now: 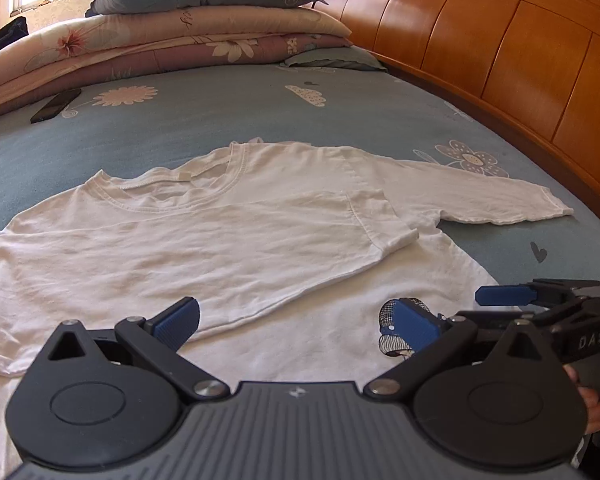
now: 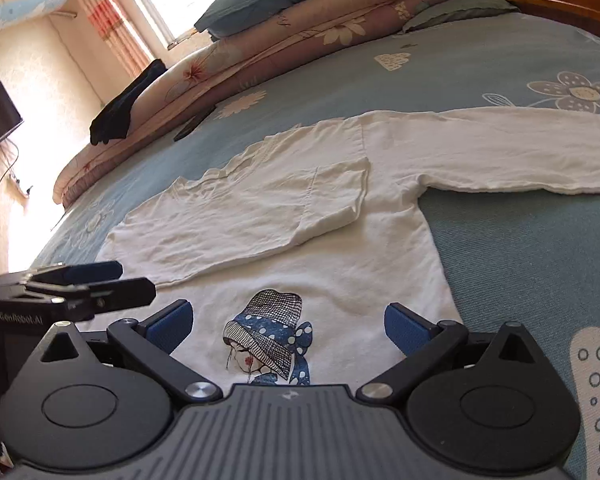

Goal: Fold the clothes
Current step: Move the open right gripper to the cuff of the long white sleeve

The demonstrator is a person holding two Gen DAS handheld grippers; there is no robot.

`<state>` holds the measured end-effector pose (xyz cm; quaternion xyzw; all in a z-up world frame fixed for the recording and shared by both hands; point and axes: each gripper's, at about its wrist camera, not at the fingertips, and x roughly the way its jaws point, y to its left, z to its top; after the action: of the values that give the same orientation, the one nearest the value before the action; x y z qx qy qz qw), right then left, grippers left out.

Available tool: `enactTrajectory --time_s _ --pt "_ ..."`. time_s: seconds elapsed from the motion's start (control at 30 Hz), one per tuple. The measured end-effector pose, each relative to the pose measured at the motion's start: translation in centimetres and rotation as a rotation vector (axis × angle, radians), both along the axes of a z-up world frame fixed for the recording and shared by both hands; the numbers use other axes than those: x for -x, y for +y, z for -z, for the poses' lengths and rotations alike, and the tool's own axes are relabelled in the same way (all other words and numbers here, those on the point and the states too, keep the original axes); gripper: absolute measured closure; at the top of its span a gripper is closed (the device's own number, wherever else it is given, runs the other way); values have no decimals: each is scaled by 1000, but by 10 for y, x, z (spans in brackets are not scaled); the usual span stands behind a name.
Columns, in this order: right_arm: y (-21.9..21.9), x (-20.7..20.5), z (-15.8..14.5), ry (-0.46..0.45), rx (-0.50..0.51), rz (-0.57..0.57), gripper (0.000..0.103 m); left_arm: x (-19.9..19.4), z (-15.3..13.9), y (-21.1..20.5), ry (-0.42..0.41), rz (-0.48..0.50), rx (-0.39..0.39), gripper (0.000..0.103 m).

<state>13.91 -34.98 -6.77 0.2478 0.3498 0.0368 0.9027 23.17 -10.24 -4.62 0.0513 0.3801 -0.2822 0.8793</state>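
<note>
On the bed (image 1: 260, 120) | unfolded sleeve (image 1: 500, 196) of white shirt (image 1: 180, 248) is lying far-right, axis sideways | right gripper (image 2: 288, 324) is sitting nearer | left gripper (image 1: 296, 320) likewise is gaping, both empty.

shirt (image 1: 228, 248) flat on bed (image 1: 220, 120); folded quilts (image 1: 172, 40) behind; phone (image 1: 56, 105) beside quilts

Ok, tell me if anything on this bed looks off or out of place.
A dark phone lies loose on the sheet beside the quilts. The shirt is lopsided: one sleeve is folded across the chest, the other sleeve stretches out flat. Nothing is damaged.
</note>
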Motion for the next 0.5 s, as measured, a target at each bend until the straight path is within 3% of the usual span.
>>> enactTrajectory --time_s 0.17,0.33,0.37,0.5 --pt "-47 22 -13 -28 -125 174 0 47 18 -4 9 -38 -17 1" --pt "-54 22 -11 -10 -191 171 0 107 42 -20 17 31 -155 1" --pt "-54 21 -12 -10 -190 170 0 120 42 -21 -26 32 -169 1" --pt "-61 32 -22 -56 -193 166 0 140 28 -32 -72 99 -178 1"
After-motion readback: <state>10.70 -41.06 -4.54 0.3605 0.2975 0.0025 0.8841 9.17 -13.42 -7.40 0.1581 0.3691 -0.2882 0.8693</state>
